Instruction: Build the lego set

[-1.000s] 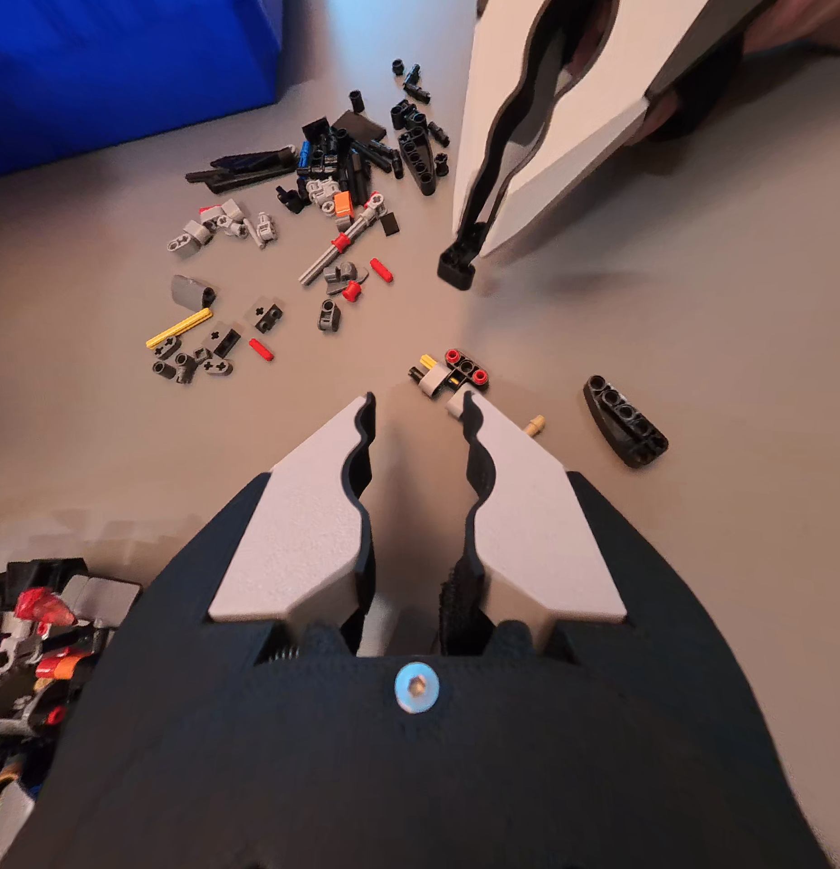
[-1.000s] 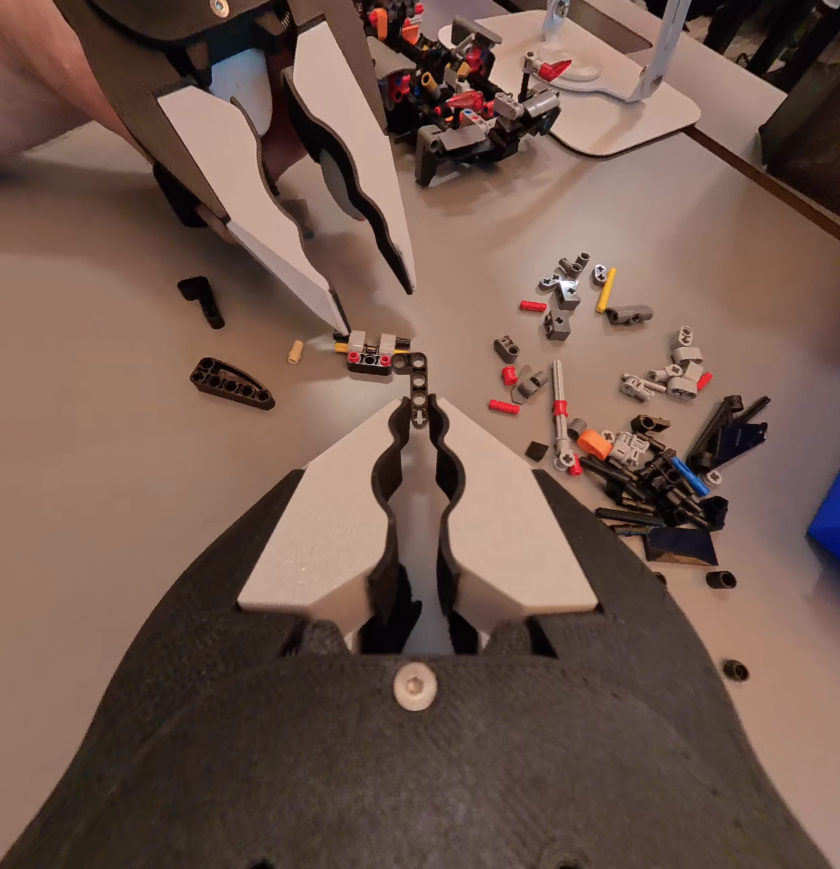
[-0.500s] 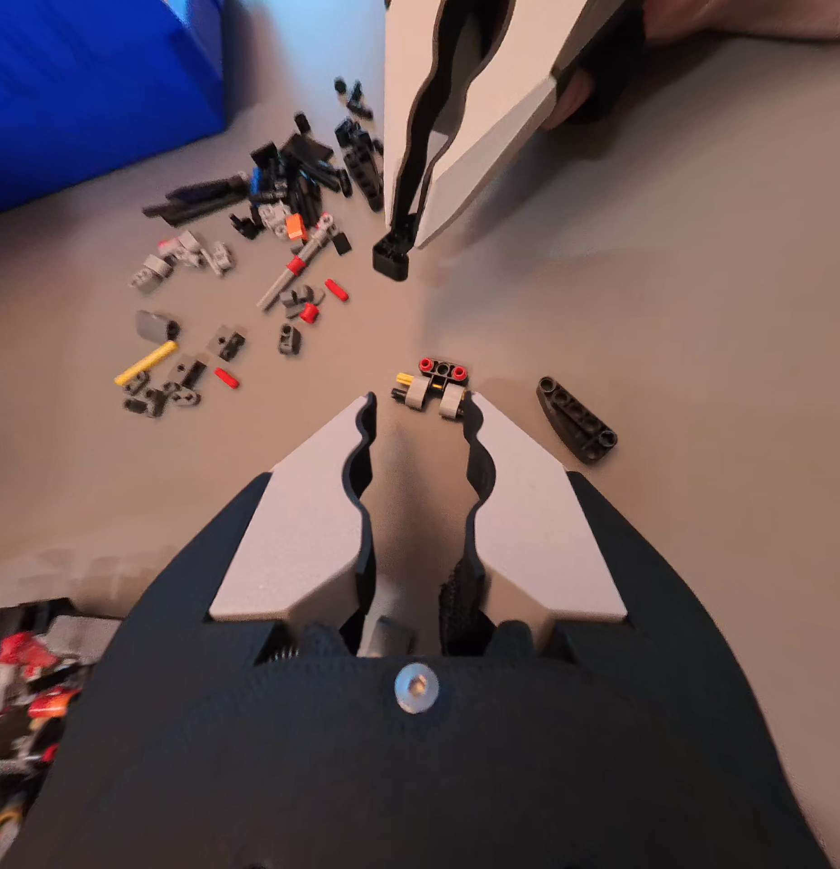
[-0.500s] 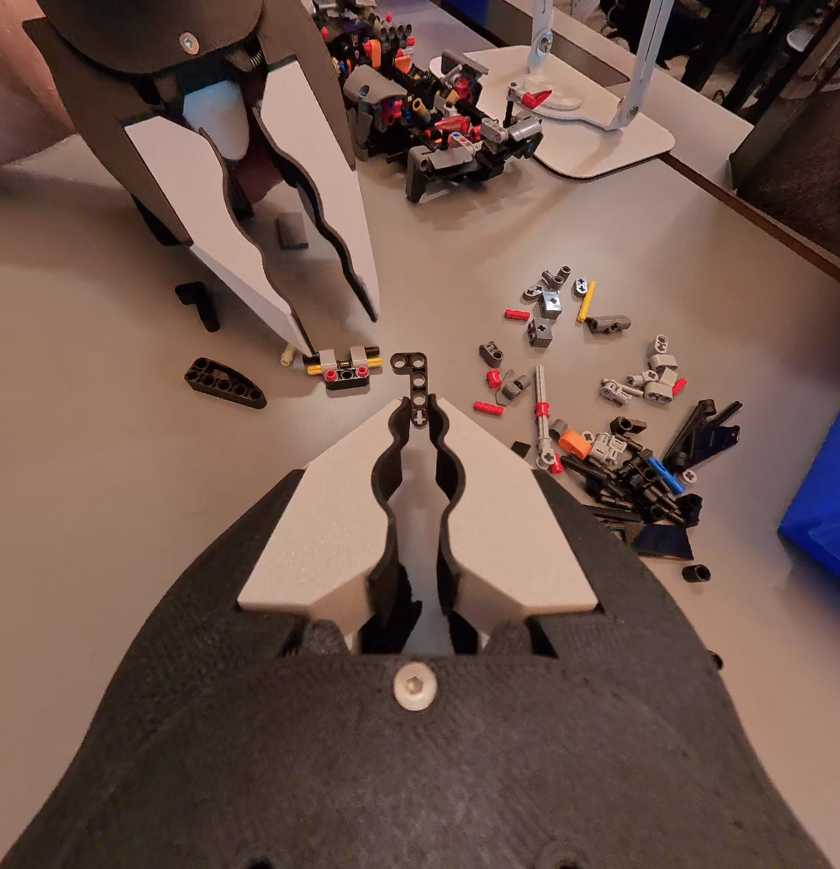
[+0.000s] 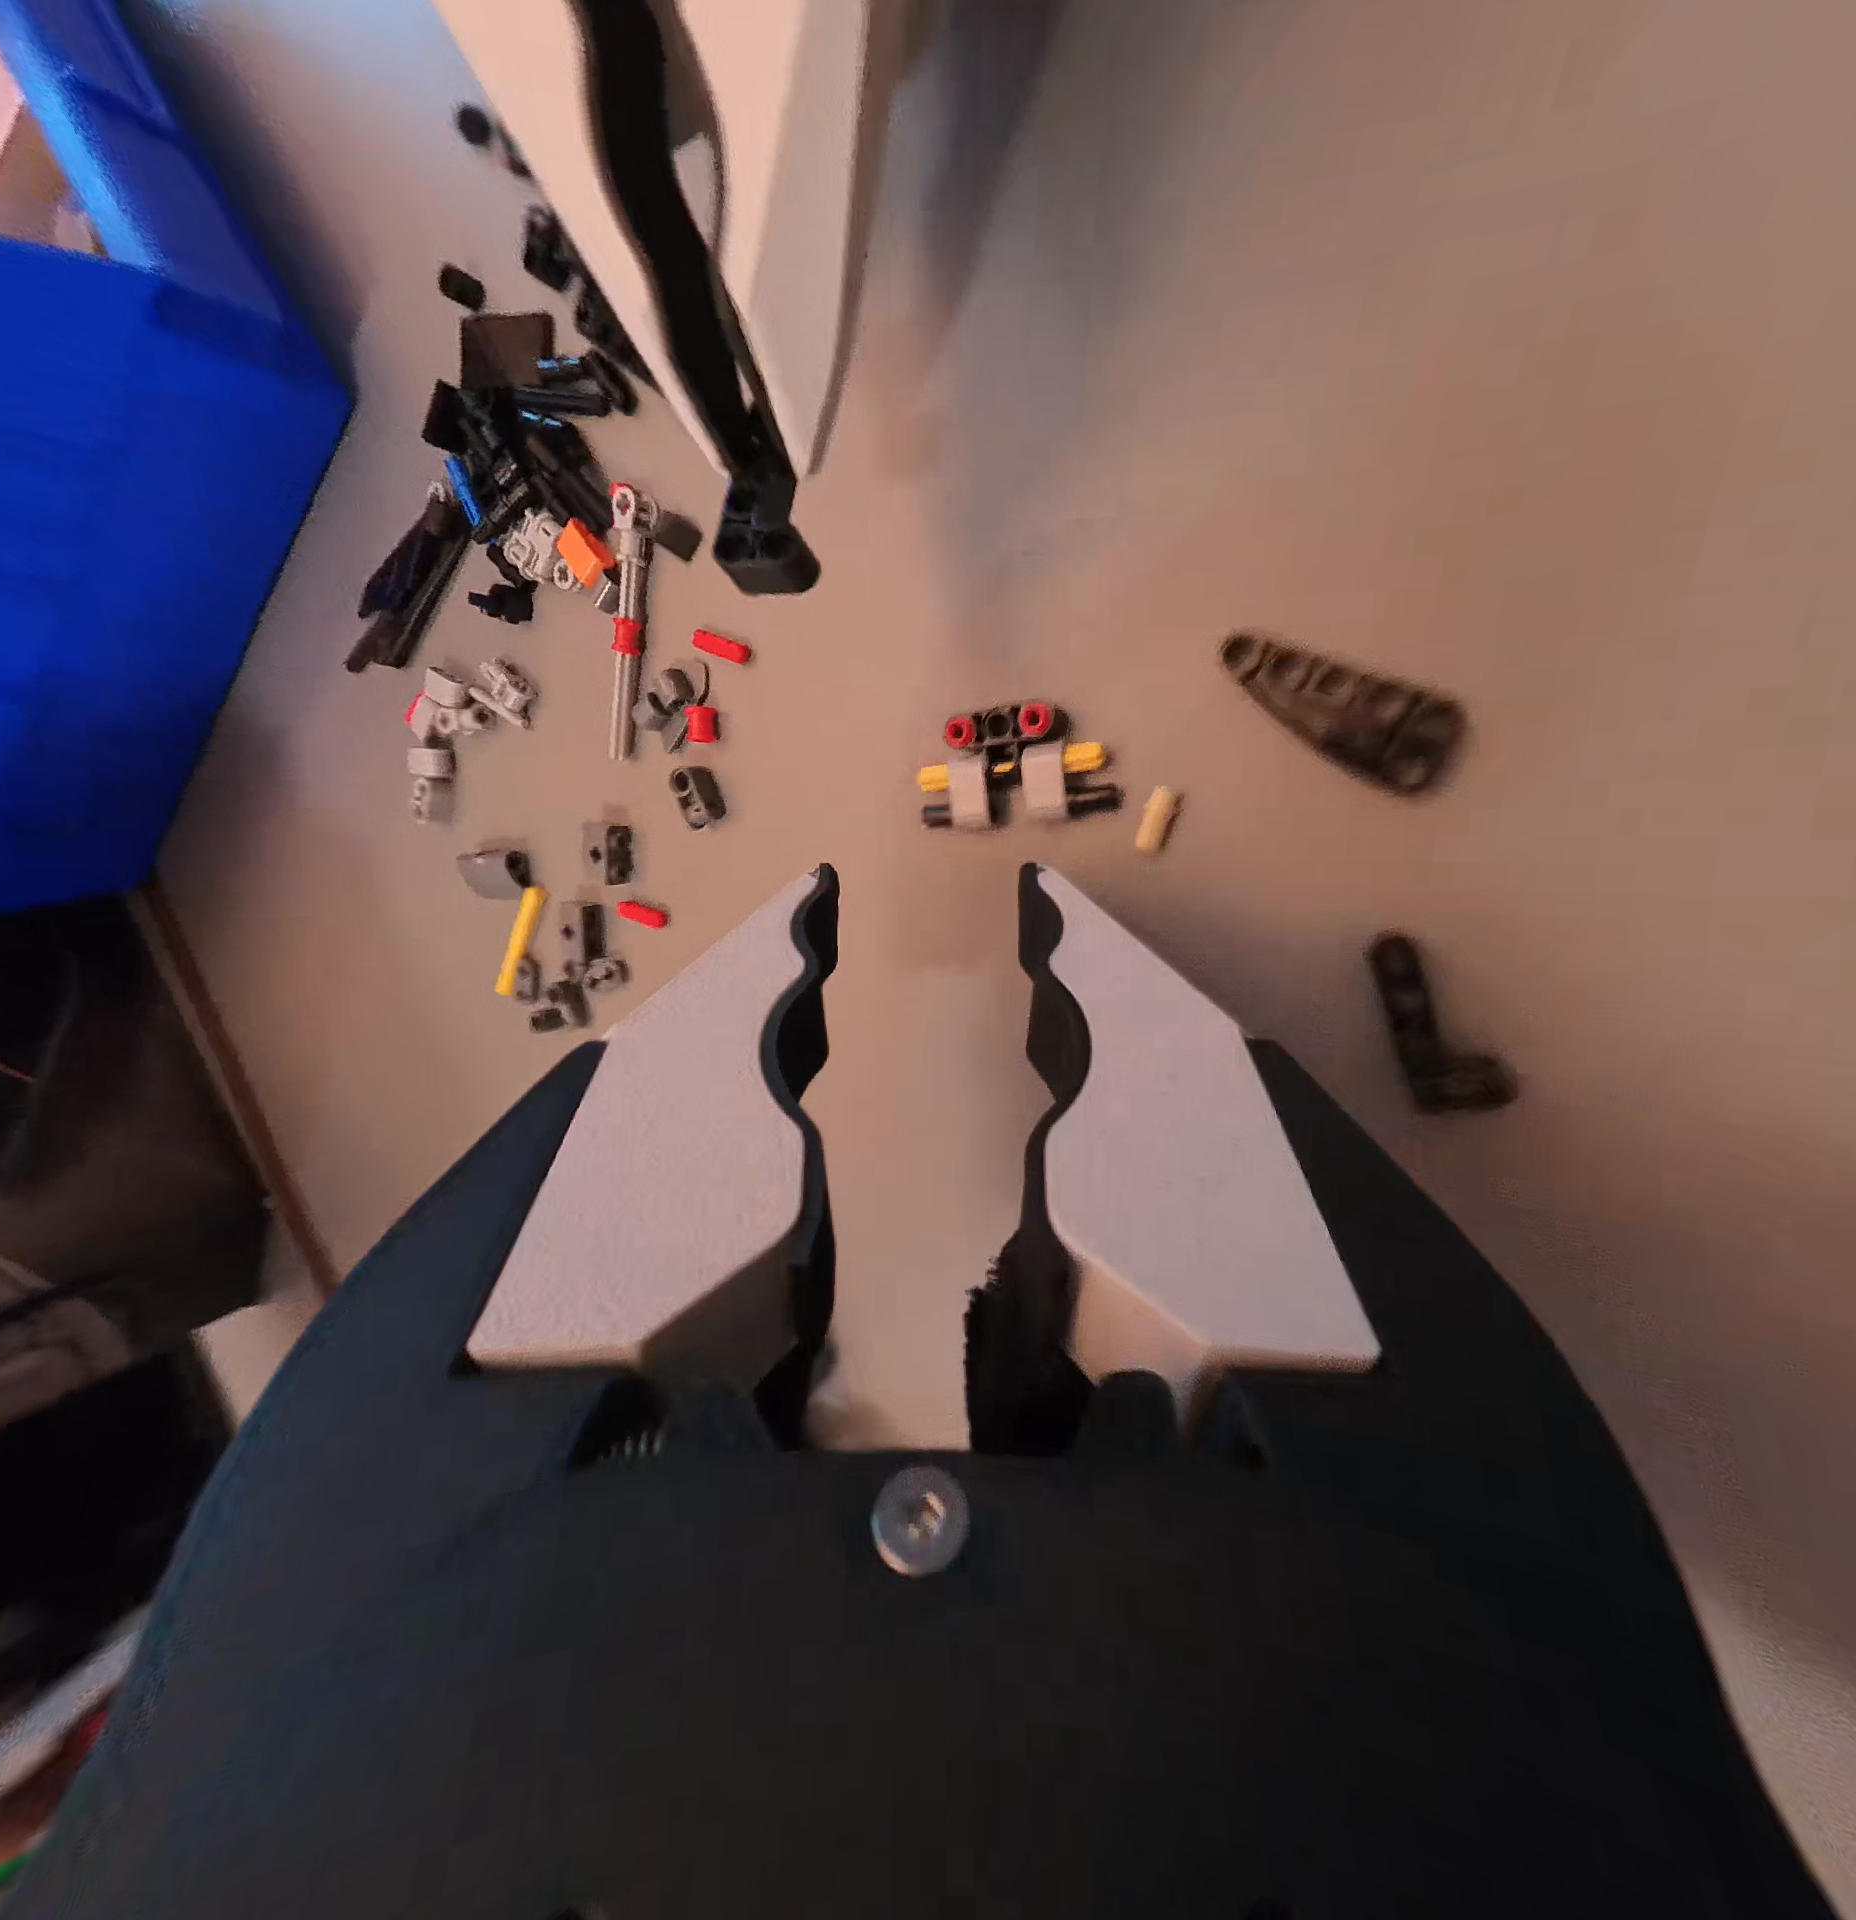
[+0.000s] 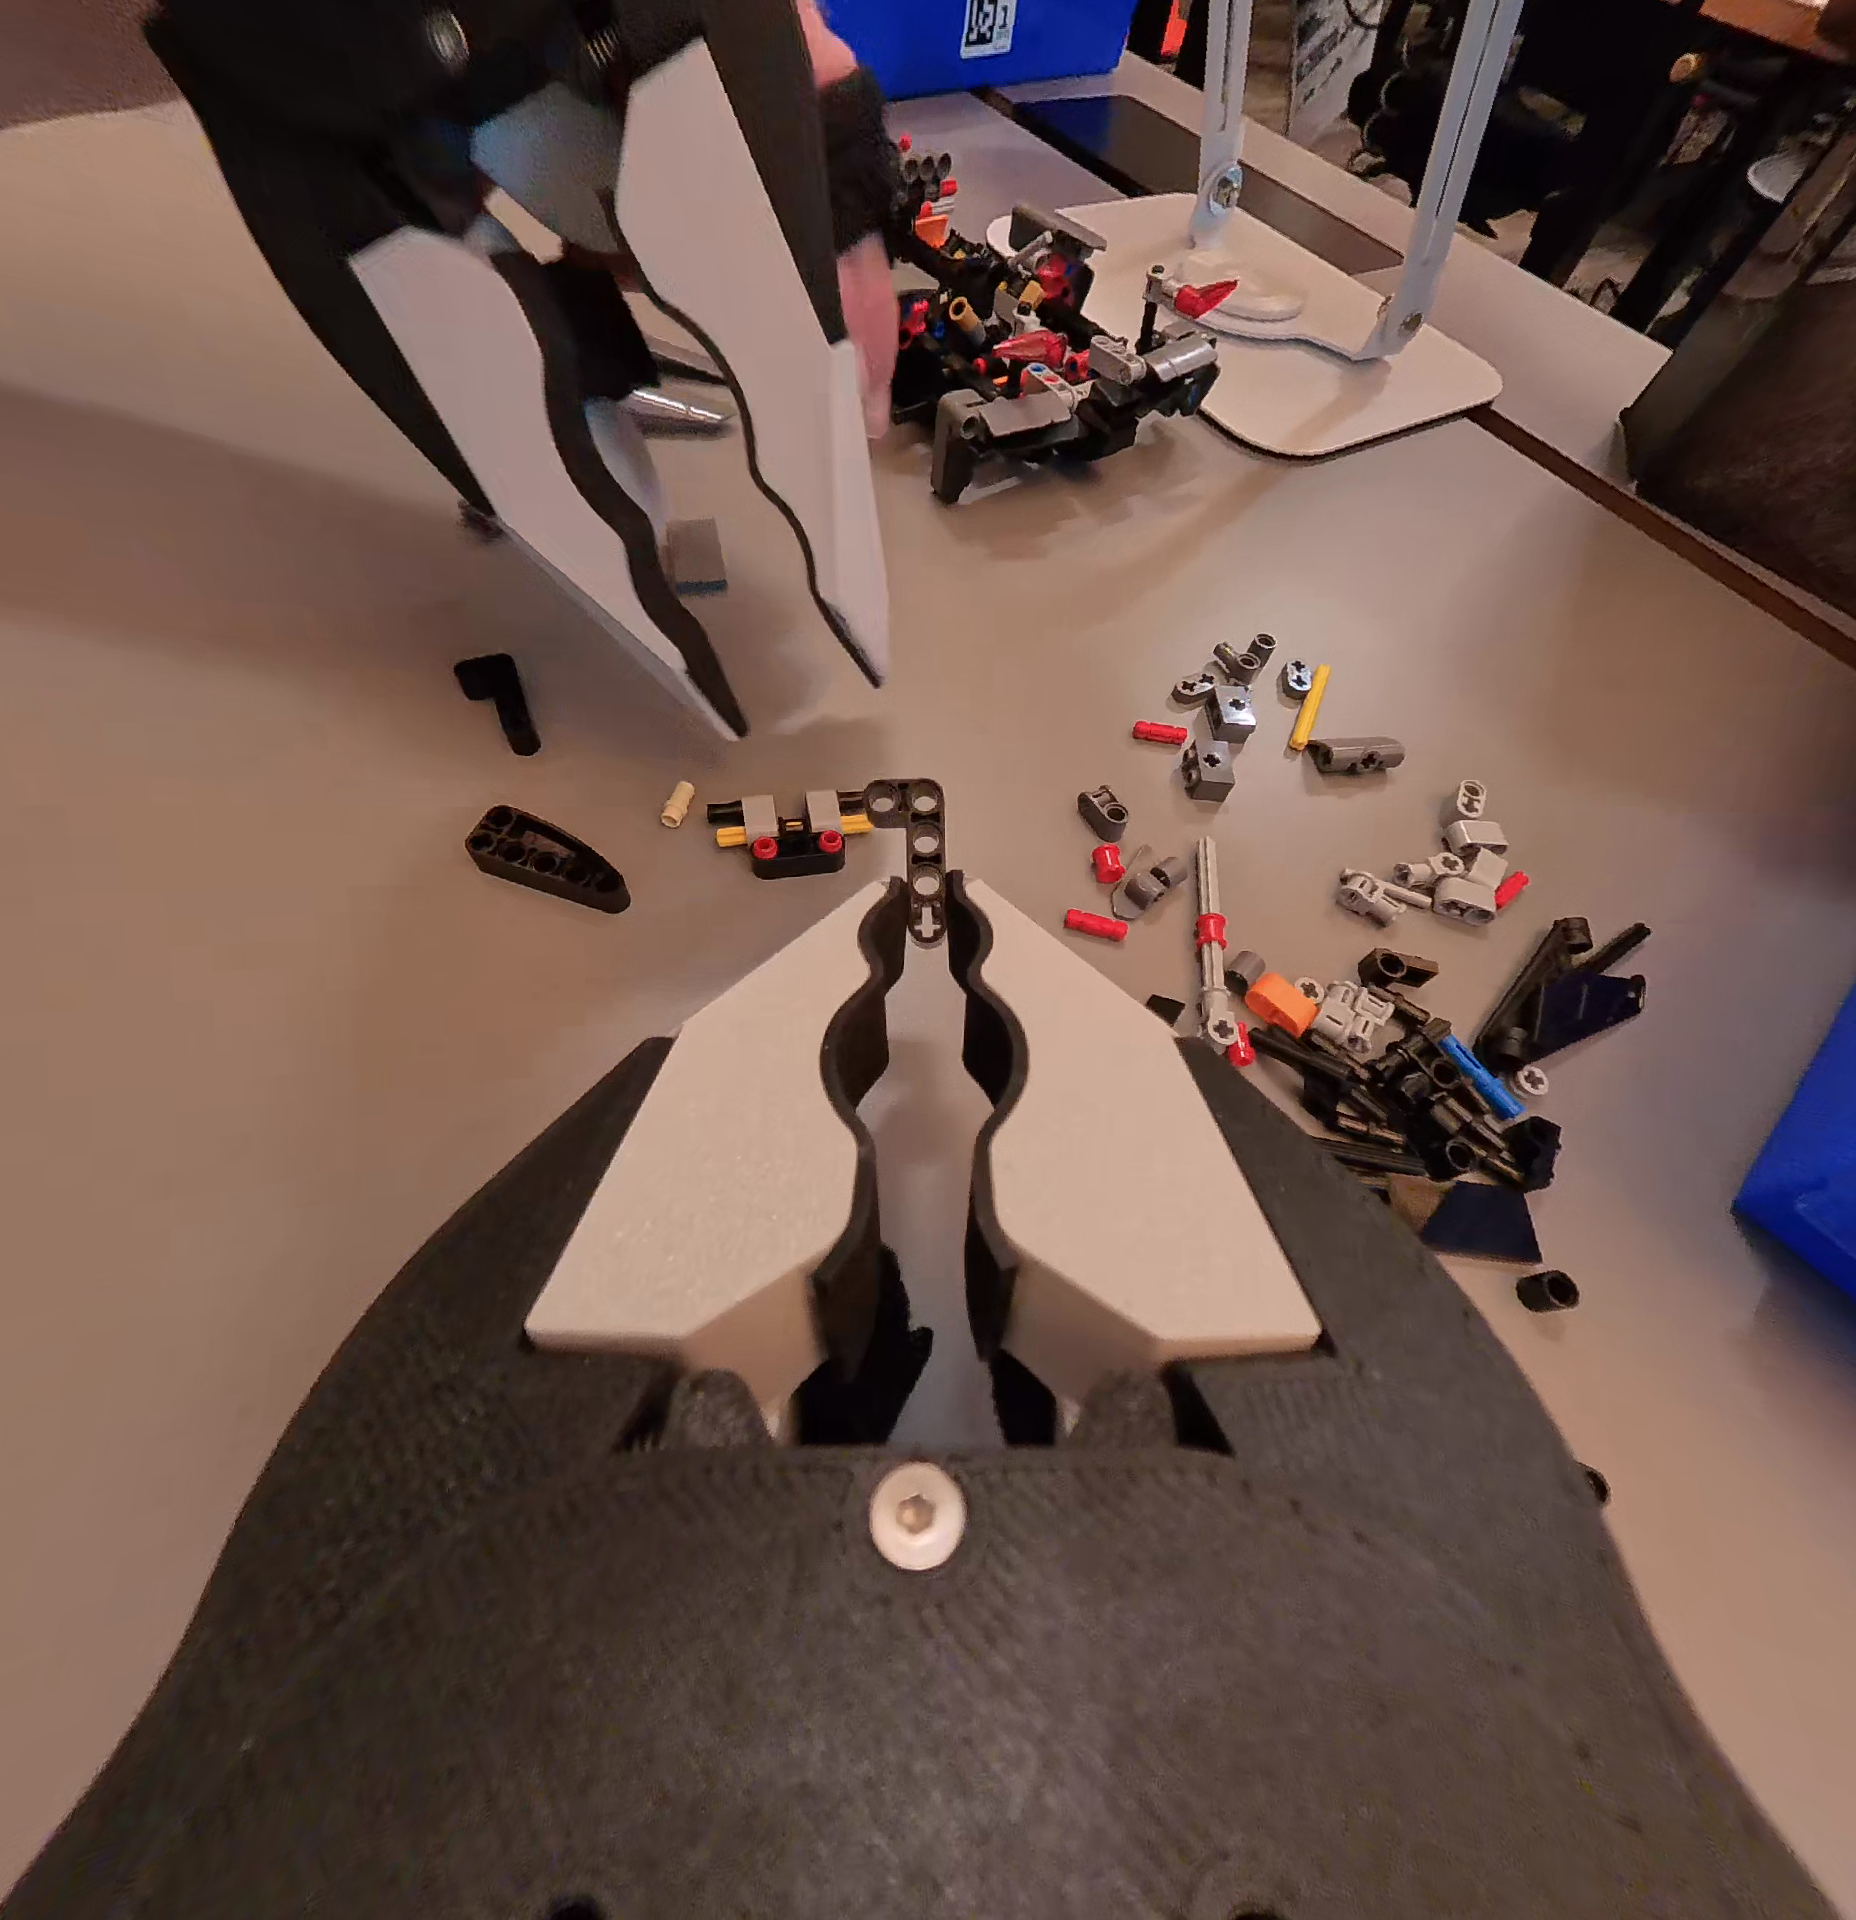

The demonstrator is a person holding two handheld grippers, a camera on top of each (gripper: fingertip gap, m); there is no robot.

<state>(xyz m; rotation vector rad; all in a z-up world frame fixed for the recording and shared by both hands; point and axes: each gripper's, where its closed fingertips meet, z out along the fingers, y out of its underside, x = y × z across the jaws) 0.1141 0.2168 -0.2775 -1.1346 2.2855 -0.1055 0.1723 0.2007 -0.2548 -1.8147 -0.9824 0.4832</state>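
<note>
Black L-shaped lego beam (image 6: 922, 844) pinched in right gripper (image 6: 926, 891); left gripper (image 5: 922, 878) agape, empty. Small grey-yellow-red lego subassembly (image 6: 794, 826) mid-worktop: steady it, align holes, press squarely.

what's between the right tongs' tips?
The right tongs are shut on a black L-shaped beam with holes; its short arm sticks out ahead above the grey table. The clamped end is partly hidden.

Small grey-black-yellow lego subassembly (image 6: 794, 826) on beige counter (image 6: 228, 1039); loose-parts pile (image 6: 1371, 956) right, black curved panel (image 6: 545, 859) left, partly built lego model (image 6: 1038, 374) behind.
</note>
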